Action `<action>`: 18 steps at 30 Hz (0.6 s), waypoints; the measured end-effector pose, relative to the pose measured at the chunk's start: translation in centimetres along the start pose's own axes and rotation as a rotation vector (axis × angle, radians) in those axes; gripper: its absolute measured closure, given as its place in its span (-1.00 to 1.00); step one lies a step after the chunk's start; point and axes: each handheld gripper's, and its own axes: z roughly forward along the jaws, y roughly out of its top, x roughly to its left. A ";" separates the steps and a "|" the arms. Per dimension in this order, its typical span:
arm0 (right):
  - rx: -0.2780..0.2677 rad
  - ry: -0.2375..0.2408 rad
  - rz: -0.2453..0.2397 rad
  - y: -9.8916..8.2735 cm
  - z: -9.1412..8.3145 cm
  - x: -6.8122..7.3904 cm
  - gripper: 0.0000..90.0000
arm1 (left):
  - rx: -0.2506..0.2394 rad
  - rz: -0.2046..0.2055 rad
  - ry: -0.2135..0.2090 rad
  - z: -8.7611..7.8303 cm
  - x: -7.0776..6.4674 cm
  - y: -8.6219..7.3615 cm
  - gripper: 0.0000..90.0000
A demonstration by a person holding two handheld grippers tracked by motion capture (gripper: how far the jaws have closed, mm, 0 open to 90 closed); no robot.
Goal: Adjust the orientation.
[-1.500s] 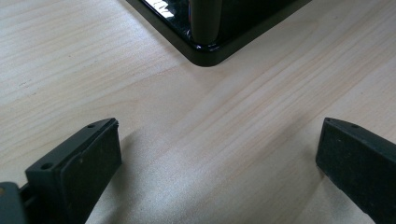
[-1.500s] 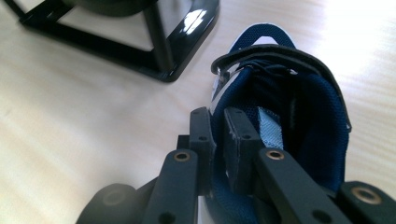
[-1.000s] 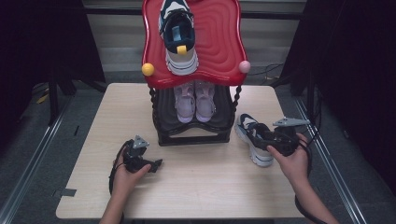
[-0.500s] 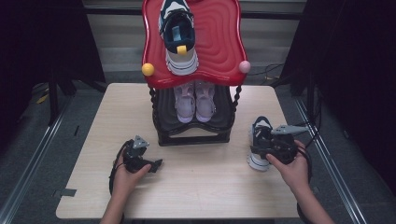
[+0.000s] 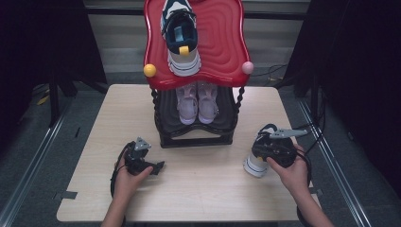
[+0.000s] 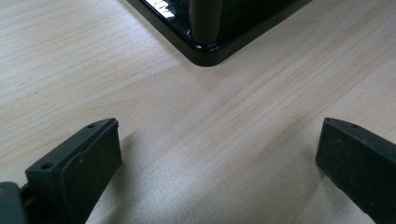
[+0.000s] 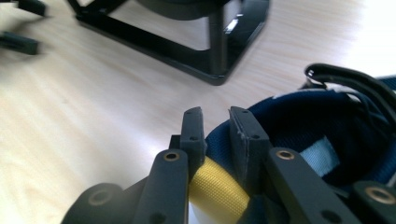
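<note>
Right claw [image 7: 215,122] has just been closing and now pinches the yellow heel tab of the navy-and-white sneaker [image 5: 257,163] on the pale wooden counter [image 5: 203,189]; next probably lifting toward the rack. Left claw [image 6: 219,154] sits wide open, empty.

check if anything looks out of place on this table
One navy sneaker sits on the table by the rack's right side, its heel collar pinched in the right tongs; its mate lies alone on the red shelf.

Sneaker [image 5: 257,163] mostly hidden under right claw [image 5: 265,147]; rack [image 6: 219,28] cut off.
</note>
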 end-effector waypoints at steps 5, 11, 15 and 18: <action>0.016 0.029 -0.023 0.2 0.2 1.3 0.69 | 0.000 0.000 0.000 0.0 0.0 0.0 -1.00; 0.080 0.069 -0.007 1.0 0.6 1.1 0.35 | -0.001 0.000 -0.002 0.0 0.0 0.0 -1.00; 0.140 0.093 -0.015 1.7 0.6 0.9 0.15 | 0.000 0.000 0.000 0.0 0.0 0.0 -1.00; 0.187 0.122 -0.041 2.2 0.6 0.7 0.09 | -0.003 -0.001 -0.002 0.0 0.0 0.0 -1.00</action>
